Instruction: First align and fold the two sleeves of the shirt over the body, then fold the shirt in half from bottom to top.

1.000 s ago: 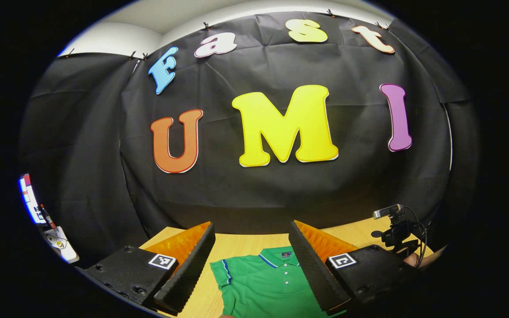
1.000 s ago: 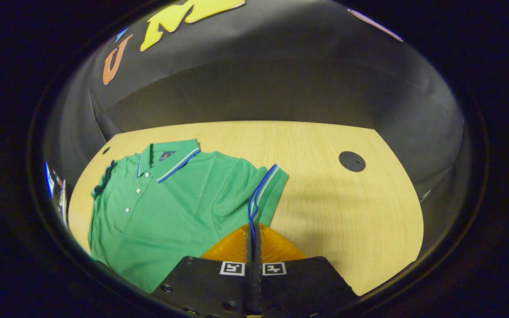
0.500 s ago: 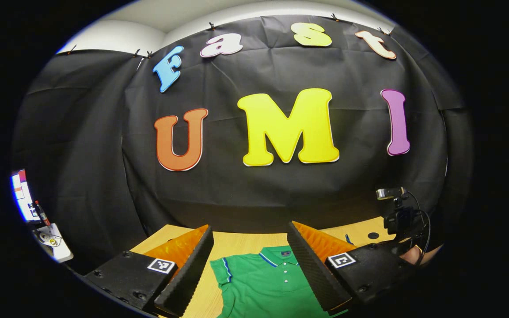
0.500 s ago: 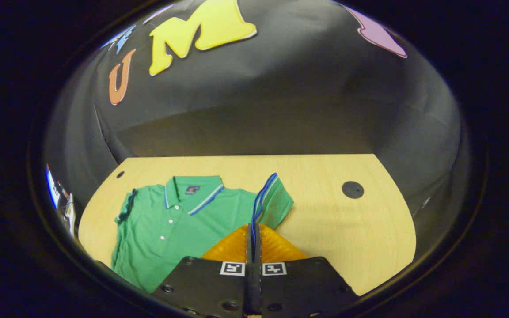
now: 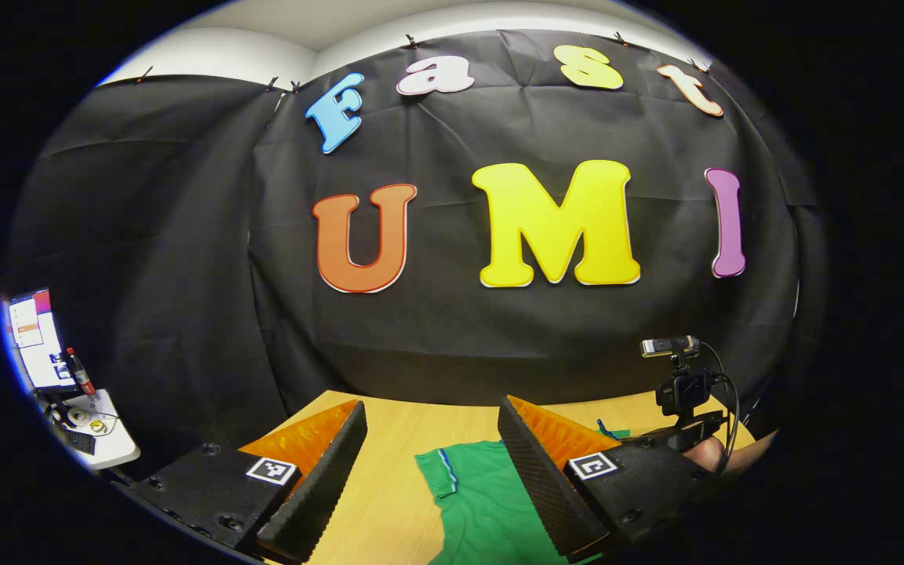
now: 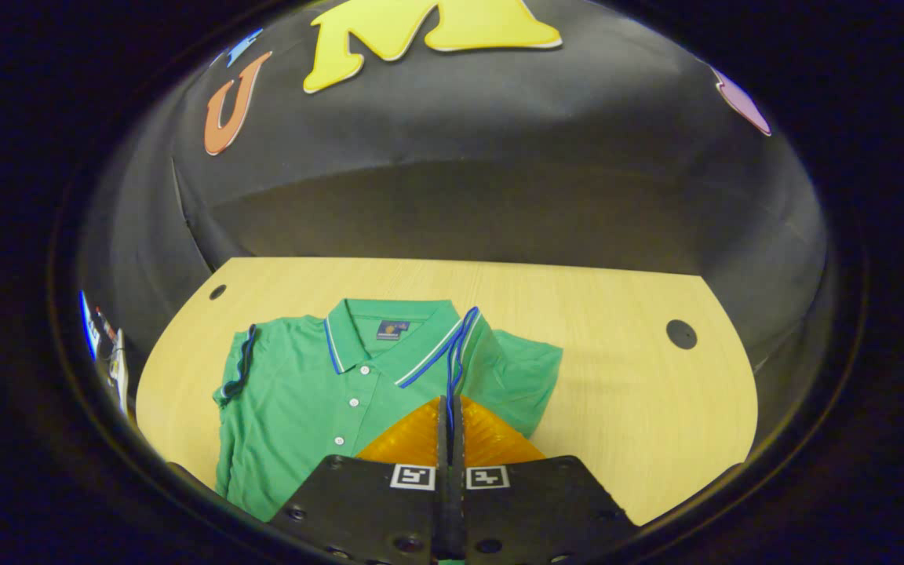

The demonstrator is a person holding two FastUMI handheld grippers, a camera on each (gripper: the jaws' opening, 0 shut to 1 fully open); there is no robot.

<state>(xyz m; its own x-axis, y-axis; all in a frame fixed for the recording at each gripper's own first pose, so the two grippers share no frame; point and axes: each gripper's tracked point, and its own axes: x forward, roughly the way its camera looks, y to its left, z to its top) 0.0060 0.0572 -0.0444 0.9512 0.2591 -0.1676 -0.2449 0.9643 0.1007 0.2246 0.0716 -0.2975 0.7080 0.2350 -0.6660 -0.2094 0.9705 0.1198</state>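
Dim booth, light from above; table [image 6: 617,392] evenly lit w/ soft shadows; fisheye bends edges, periphery blurry.

Light wood tabletop [image 6: 625,408] with two round dark grommet holes [image 6: 680,333] near its far corners, backed directly by black cloth wall [image 5: 185,235]; white ceiling strip [image 5: 209,55] above the cloth, small white side table [image 5: 99,439] left of the tabletop.
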